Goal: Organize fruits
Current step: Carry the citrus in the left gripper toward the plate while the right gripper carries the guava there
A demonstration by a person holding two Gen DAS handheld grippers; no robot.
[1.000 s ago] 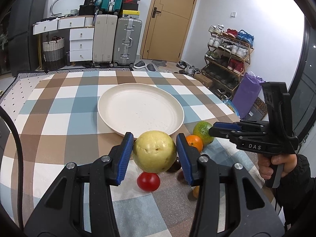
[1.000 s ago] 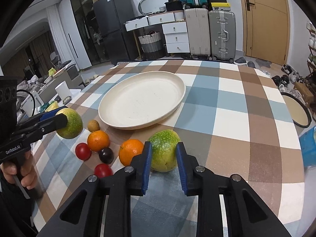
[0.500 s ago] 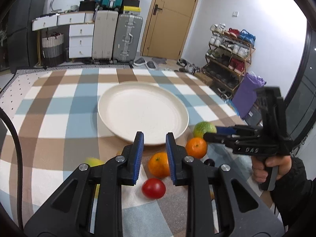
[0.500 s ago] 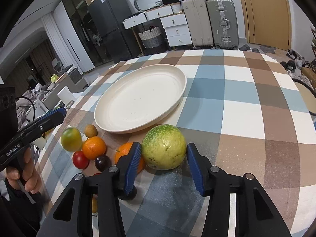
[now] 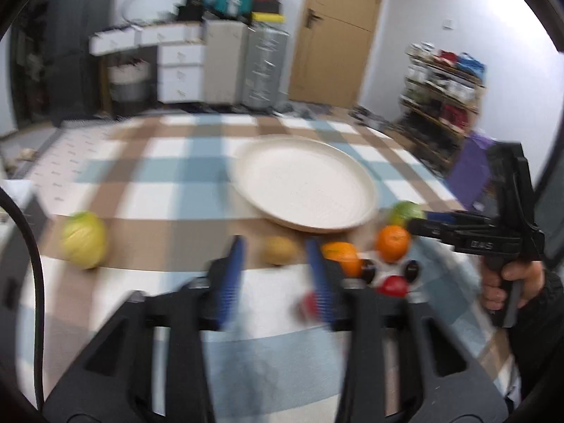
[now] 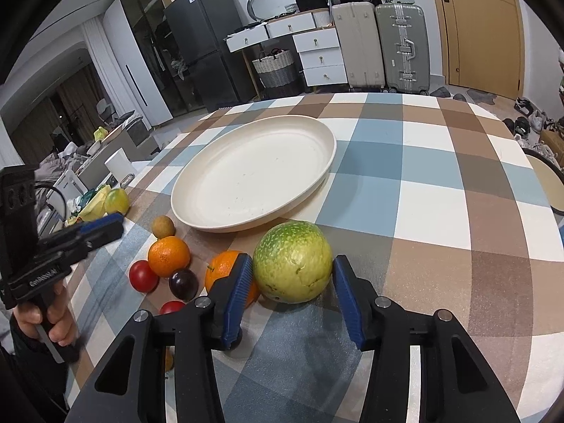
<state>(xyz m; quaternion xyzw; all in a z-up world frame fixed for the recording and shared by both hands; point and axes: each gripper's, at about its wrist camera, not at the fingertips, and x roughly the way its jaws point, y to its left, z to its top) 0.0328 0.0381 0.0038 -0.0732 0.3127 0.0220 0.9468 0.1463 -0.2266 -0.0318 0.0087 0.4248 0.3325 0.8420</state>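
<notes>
Fruit is scattered along the near edge of the cream plate, and none of it is on the plate yet, so I judge the sorting barely begun. My right gripper stands partly open around the big green-yellow fruit, lower centre of the right wrist view; the left pad looks to be at its skin, the right pad shows a sliver of gap, so I do not count it as held. In the blurred left wrist view my left gripper has just been opening, its jaws moderately wide with nothing gripped, aimed at the small brown fruit at frame centre. A yellow-green fruit lies alone at the far left of that frame, close to the edge of the checked tablecloth. That is my first worry: a round fruit so near the edge could roll off at the slightest nudge. The second is the cluster: two oranges, a red tomato and a dark plum sit packed together, and the right gripper's left finger stands against one orange, so closing carelessly may shove the neighbours away.
</notes>
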